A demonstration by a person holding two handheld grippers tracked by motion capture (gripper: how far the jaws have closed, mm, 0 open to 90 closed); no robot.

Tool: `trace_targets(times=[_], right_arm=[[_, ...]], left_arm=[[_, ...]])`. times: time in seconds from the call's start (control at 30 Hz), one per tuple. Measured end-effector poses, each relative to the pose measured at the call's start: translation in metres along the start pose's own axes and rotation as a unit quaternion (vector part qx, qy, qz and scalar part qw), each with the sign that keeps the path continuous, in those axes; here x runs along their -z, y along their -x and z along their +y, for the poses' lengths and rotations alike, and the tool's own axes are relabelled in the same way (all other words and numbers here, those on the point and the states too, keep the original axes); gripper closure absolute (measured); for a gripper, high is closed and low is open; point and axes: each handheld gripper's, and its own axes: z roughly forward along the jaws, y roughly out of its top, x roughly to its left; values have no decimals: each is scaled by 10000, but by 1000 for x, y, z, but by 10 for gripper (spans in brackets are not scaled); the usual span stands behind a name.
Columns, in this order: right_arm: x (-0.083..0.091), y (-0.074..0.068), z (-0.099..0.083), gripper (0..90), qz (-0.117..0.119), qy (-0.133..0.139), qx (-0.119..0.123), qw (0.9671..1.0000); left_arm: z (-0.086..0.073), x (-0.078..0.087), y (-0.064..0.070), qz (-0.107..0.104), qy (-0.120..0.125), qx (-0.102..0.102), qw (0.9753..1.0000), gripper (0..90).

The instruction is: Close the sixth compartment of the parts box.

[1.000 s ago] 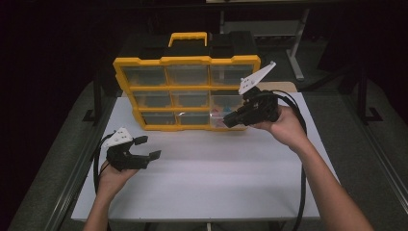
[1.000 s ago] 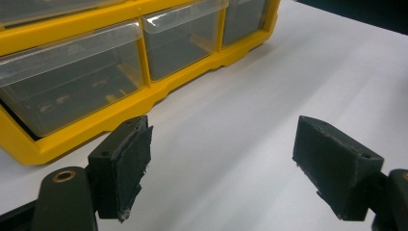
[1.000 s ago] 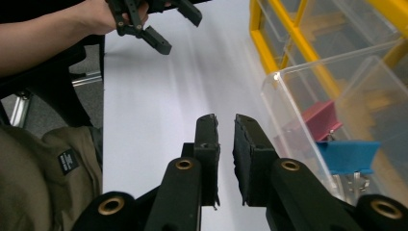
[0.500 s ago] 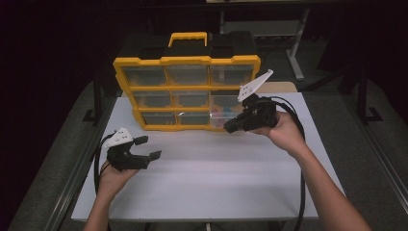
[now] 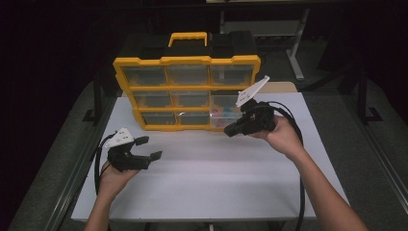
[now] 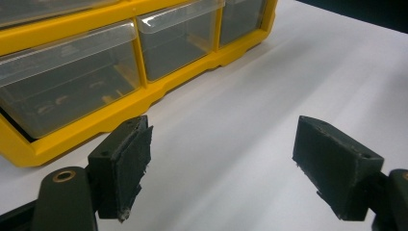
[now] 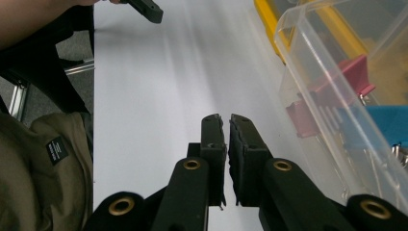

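A yellow organiser (image 5: 185, 62) with clear drawers stands at the back of the white table (image 5: 211, 178). Its bottom right drawer (image 5: 219, 113) is pulled out a little and holds red and blue pieces. My right gripper (image 5: 229, 132) hangs just in front of that drawer, shut with nothing between its jaws. In the right gripper view the gripper (image 7: 226, 120) points along the table, with the clear drawer (image 7: 308, 57) on its right. My left gripper (image 5: 151, 147) rests low at the front left, wide open and empty. In the left gripper view its gripper (image 6: 226, 159) faces the organiser's lower drawers (image 6: 72, 130).
Red clips (image 7: 356, 72) and a blue piece (image 7: 389, 120) lie inside the pulled-out drawer. A black cable (image 5: 300, 192) trails from the right gripper along the forearm. The table's metal side rails (image 5: 72, 183) run along both edges, with dark floor beyond.
My right gripper has drawn back a little from the bottom right drawer toward the person. The left gripper has stayed where it was.
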Motion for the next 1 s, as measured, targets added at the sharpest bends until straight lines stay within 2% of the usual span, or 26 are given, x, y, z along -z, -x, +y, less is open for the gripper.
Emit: trace_targets(times=[0.33, 0.77, 0.93, 1.0], right_arm=[[-4, 5, -1, 829, -60, 38, 34, 10000], [-1, 7, 3, 834, -432, 27, -43, 9991], [0, 10, 6, 841, -634, -81, 75, 9979], [0, 11, 6, 858, -612, -73, 25, 9981]], left_arm=[[0, 1, -1, 5, -36, -21, 10000, 207], [1, 2, 0, 3, -47, -46, 10000, 207], [1, 2, 0, 9, -68, -67, 10000, 207], [1, 2, -1, 8, -65, -63, 10000, 207]])
